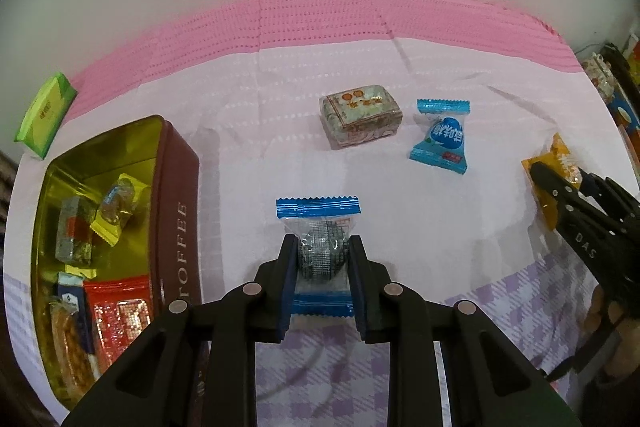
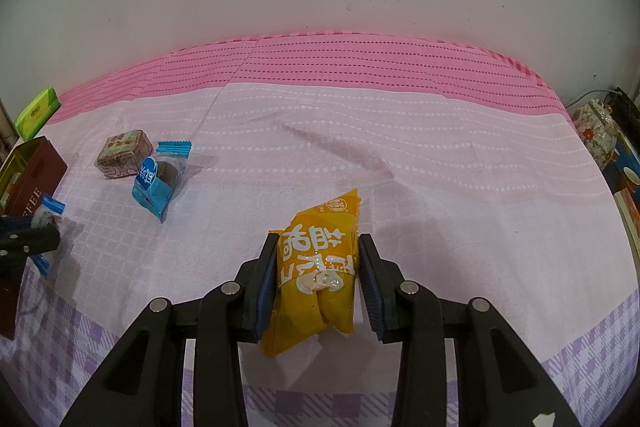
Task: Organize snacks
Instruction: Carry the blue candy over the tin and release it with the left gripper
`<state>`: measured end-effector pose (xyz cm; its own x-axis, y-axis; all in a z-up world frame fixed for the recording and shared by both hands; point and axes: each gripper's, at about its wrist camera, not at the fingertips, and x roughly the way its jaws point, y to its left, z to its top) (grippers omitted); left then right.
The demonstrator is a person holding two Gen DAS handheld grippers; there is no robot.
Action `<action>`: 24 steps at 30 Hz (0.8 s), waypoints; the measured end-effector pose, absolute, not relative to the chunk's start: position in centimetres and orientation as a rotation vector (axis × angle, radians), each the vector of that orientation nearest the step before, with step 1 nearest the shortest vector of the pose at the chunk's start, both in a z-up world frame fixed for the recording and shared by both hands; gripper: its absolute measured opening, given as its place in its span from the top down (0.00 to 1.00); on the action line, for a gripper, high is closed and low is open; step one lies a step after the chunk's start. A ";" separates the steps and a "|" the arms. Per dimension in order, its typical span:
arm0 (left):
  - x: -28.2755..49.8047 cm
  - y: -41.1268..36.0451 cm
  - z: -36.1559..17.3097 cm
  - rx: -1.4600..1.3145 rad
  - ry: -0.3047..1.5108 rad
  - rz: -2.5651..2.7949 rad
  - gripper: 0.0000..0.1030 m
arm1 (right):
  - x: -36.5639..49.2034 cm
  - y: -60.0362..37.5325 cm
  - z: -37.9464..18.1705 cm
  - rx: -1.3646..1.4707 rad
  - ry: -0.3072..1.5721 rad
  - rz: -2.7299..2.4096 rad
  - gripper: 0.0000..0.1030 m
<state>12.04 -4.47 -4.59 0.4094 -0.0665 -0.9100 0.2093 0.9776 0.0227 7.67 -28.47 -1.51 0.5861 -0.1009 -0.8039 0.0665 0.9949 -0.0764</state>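
Two grips: left gripper [image 1: 322, 259] jaws clamp clear blue-ended candy [image 1: 319, 227]; right gripper [image 2: 318, 267] jaws hold yellow packet [image 2: 316, 275].

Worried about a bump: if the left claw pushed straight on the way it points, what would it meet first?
Probably the tablecloth; the left claw, shut on the blue-ended candy, aims at bare cloth short of the small wrapped box. Depth is unclear.

tin [image 1: 176, 211] left, boxed snack [image 1: 360, 121] behind candy [image 1: 320, 247]

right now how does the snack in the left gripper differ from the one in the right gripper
The blue-ended candy in the left gripper has a clear wrapper showing a dark sweet; the orange packet in the right gripper is opaque, printed, and larger. Both are sealed and clamped between pads.
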 end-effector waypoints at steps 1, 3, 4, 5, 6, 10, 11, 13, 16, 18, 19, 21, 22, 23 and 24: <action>12.1 -4.4 -4.4 0.140 1.136 -0.175 0.76 | 7.7 -28.5 -1.5 -0.039 0.940 -0.097 0.66; 11.9 -4.3 -4.0 0.140 1.128 -0.174 0.76 | 7.7 -28.5 -1.5 -0.039 0.940 -0.097 0.66; 11.9 -4.2 -3.8 0.141 1.124 -0.175 0.76 | 7.7 -28.5 -1.5 -0.039 0.940 -0.097 0.66; 11.8 -4.0 -3.6 0.140 1.121 -0.174 0.76 | 7.7 -28.5 -1.5 -0.039 0.940 -0.097 0.66; 11.8 -3.9 -3.4 0.139 1.119 -0.173 0.76 | 7.7 -28.5 -1.5 -0.040 0.940 -0.098 0.66; 11.9 -3.1 -2.9 0.135 1.110 -0.161 0.76 | 7.6 -28.5 -1.6 -0.040 0.940 -0.099 0.66; 11.9 -2.9 -2.8 0.134 1.108 -0.158 0.76 | 7.6 -28.5 -1.5 -0.041 0.940 -0.100 0.66; 12.0 -2.4 -2.5 0.130 1.103 -0.149 0.76 | 7.6 -28.5 -1.6 -0.040 0.940 -0.099 0.66; 12.3 -1.5 -2.1 0.123 1.096 -0.132 0.76 | 7.6 -28.5 -1.6 -0.041 0.940 -0.099 0.66; 12.5 -0.7 -1.7 0.119 1.087 -0.116 0.76 | 7.6 -28.5 -1.6 -0.040 0.940 -0.099 0.66; 12.6 -0.4 -1.6 0.117 1.084 -0.109 0.76 | 7.6 -28.5 -1.6 -0.041 0.940 -0.099 0.66; 12.9 0.6 -1.4 0.106 1.081 -0.091 0.76 | 7.6 -28.5 -1.6 -0.041 0.940 -0.099 0.66; 13.0 0.9 -1.3 0.102 1.079 -0.084 0.76 | 7.6 -28.5 -1.6 -0.041 0.940 -0.099 0.66; 13.2 1.4 -1.2 0.098 1.078 -0.074 0.76 | 7.6 -28.5 -1.6 -0.041 0.940 -0.100 0.66; 13.2 1.8 -1.1 0.097 1.077 -0.065 0.76 | 7.6 -28.5 -1.6 -0.041 0.940 -0.099 0.66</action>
<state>13.20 1.75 -1.13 0.4731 -0.0055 -0.8810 0.0998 0.9939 0.0474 7.62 -28.50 -1.62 0.5858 -0.1032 -0.8039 0.0675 0.9946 -0.0785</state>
